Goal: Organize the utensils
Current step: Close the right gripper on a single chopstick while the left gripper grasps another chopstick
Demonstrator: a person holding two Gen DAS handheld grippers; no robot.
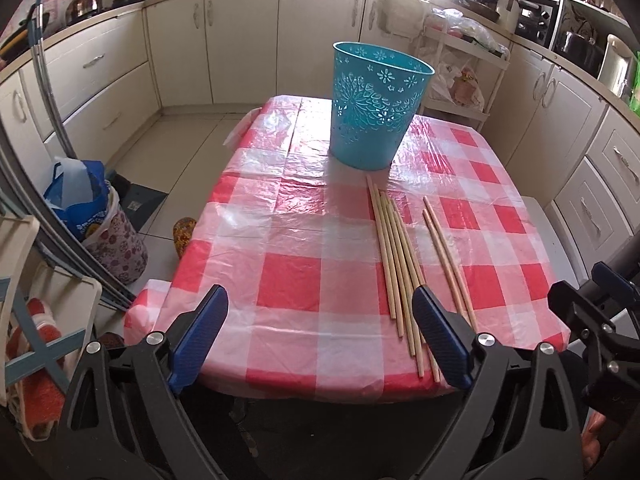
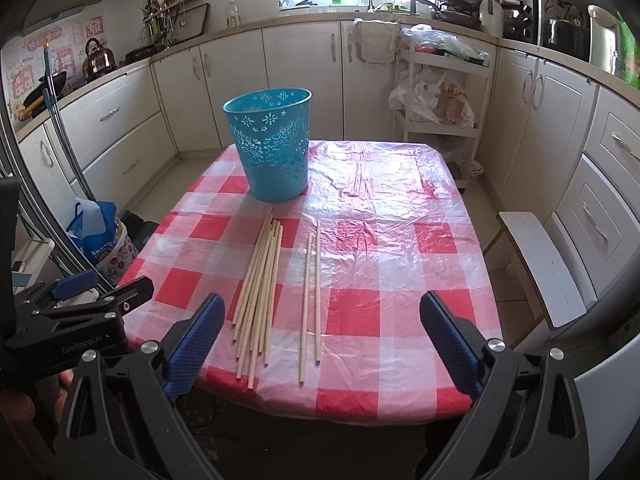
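Observation:
A teal perforated basket (image 1: 374,106) (image 2: 272,146) stands upright on the red-and-white checked table (image 1: 288,280) (image 2: 400,264). A bundle of several wooden chopsticks (image 1: 396,264) (image 2: 260,284) lies in front of it, with a separate pair (image 1: 448,256) (image 2: 312,300) just to the right. My left gripper (image 1: 320,340) is open and empty above the table's near edge, left of the bundle. My right gripper (image 2: 322,344) is open and empty above the near edge, with both chopstick groups between its fingers' line of view.
Cream kitchen cabinets (image 1: 240,40) ring the room. A white chair (image 2: 536,268) stands right of the table. A white cart with bags (image 2: 440,92) is behind it. Bags (image 1: 92,216) and a rack stand on the floor at the left.

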